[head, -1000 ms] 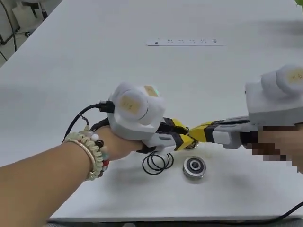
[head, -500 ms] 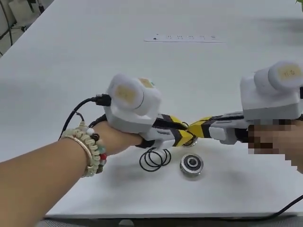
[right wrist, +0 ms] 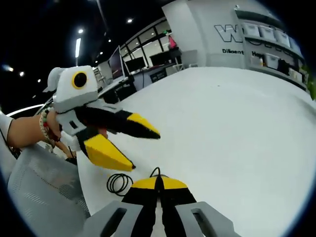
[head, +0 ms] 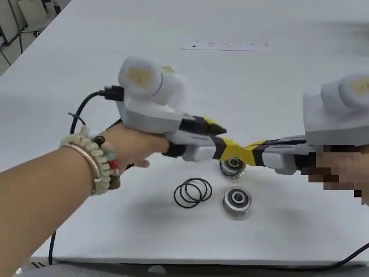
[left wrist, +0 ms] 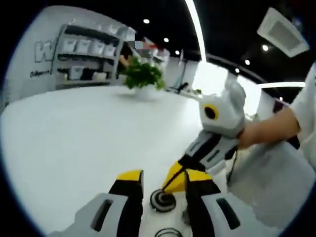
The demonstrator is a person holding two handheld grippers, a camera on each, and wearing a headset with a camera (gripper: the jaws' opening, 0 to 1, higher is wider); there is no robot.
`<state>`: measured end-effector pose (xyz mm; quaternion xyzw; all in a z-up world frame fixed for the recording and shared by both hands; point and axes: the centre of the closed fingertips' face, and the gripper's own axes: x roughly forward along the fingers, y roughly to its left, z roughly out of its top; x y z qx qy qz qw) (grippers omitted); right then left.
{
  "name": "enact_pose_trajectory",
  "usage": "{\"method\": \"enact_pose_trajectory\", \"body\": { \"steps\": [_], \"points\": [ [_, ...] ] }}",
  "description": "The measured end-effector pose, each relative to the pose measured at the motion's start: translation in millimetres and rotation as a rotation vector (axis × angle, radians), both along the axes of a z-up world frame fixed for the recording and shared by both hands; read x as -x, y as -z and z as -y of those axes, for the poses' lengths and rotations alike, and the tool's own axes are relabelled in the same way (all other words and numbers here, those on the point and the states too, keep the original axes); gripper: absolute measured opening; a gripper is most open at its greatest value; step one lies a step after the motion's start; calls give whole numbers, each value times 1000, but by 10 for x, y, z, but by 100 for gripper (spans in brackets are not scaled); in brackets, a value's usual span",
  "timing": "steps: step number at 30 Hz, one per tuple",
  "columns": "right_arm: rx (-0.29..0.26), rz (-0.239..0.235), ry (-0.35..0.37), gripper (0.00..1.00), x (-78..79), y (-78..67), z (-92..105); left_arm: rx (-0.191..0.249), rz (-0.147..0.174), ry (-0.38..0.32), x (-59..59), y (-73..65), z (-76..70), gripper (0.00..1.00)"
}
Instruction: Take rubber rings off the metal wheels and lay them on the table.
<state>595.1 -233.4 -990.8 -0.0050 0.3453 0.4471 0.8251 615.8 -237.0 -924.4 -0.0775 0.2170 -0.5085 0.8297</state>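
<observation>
Since the earlier frame, the left tongs have lifted and swung apart. Before, their tips met the right tongs over the work. Now a metal wheel shows just under the two tips. Whether it rests on the surface or hangs a little clear of it cannot be told.

In the left gripper view the left tongs stand wide open and hold nothing, with the wheel framed between them. The right tongs are pressed together, and a thin black loop pokes out just past their tips. It looks like a rubber ring pinched so it can be peeled away.

The likely reason for the left tongs' letting go is that a ring can only slide free once nothing clamps across the rim.

Loose rings lie overlapping on the surface near the front edge. Just beside them sits a second wheel, lying flat. This suggests freed rings are being gathered in one spot near the wheels.
</observation>
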Motion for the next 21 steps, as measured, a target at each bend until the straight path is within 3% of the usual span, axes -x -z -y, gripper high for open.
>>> {"method": "enact_pose_trajectory", "body": {
  "steps": [2,3,4,6,8,13,21],
  "points": [
    [-3,2,-3,0,6,-13,-5,122,-27,-58,-85,-285,-28,39],
    [-7,4,-5,0,14,-29,-9,151,-22,-68,-105,-372,-44,40],
    [-11,6,-7,0,19,-49,-14,157,15,-63,-111,-465,-74,40],
    [-20,14,-6,0,15,-90,-21,104,77,-50,-107,-500,-148,40],
    [-28,19,-3,0,5,-117,-27,60,78,-49,-89,-469,-208,40],
    [-51,34,9,0,-29,-202,-18,-52,143,-18,10,-431,-374,44],
    [-88,54,20,0,-41,-340,-40,-72,189,-21,169,-574,-589,50]
  ]
}}
